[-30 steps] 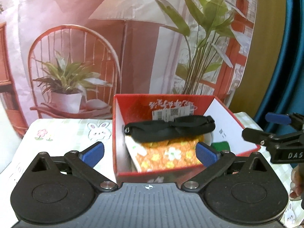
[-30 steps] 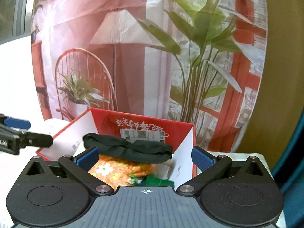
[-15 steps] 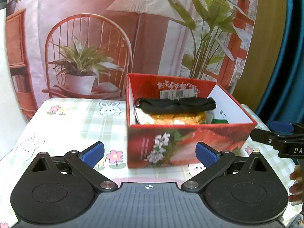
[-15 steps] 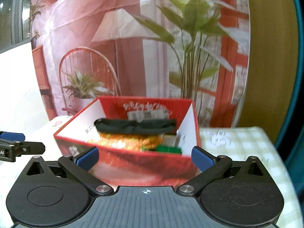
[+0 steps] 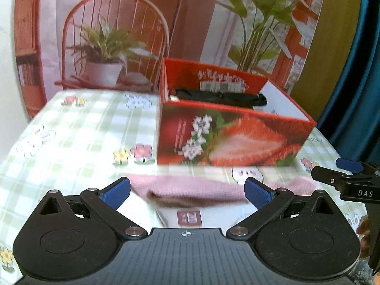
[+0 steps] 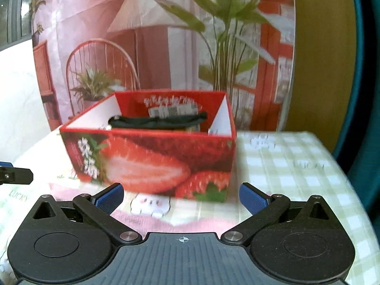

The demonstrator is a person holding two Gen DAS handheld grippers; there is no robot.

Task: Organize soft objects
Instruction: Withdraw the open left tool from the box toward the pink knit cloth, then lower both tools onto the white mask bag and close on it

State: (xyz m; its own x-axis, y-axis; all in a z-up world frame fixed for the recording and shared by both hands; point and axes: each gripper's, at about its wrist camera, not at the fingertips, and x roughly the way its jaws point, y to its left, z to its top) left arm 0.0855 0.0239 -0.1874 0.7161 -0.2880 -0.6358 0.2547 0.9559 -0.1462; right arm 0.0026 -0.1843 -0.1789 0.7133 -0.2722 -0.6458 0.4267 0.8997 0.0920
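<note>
A red strawberry-print box (image 5: pixel 228 137) (image 6: pixel 152 161) stands on the checked tablecloth. A black soft item (image 5: pixel 220 97) (image 6: pixel 156 121) lies across its top, over other cloth that barely shows. A folded pink cloth (image 5: pixel 197 190) (image 6: pixel 142 220) lies on the table in front of the box, with a white packet (image 5: pixel 190 213) under it. My left gripper (image 5: pixel 187 191) is open just above and before the pink cloth. My right gripper (image 6: pixel 181 196) is open too, low over the cloth's right part, and shows at the right edge (image 5: pixel 349 178) of the left wrist view.
The tablecloth (image 5: pixel 78 130) (image 6: pixel 292 166) is green-checked with rabbits and flowers. A printed backdrop (image 5: pixel 114 35) of a chair, lamp and plants rises behind the box. A blue curtain (image 5: pixel 356 59) hangs at the right. Fingers of a hand (image 5: pixel 363 232) show by the right gripper.
Both grippers have drawn back from above the box and dropped toward the table. The box's front wall and the pink cloth have come into view. Both jaws stayed open.
</note>
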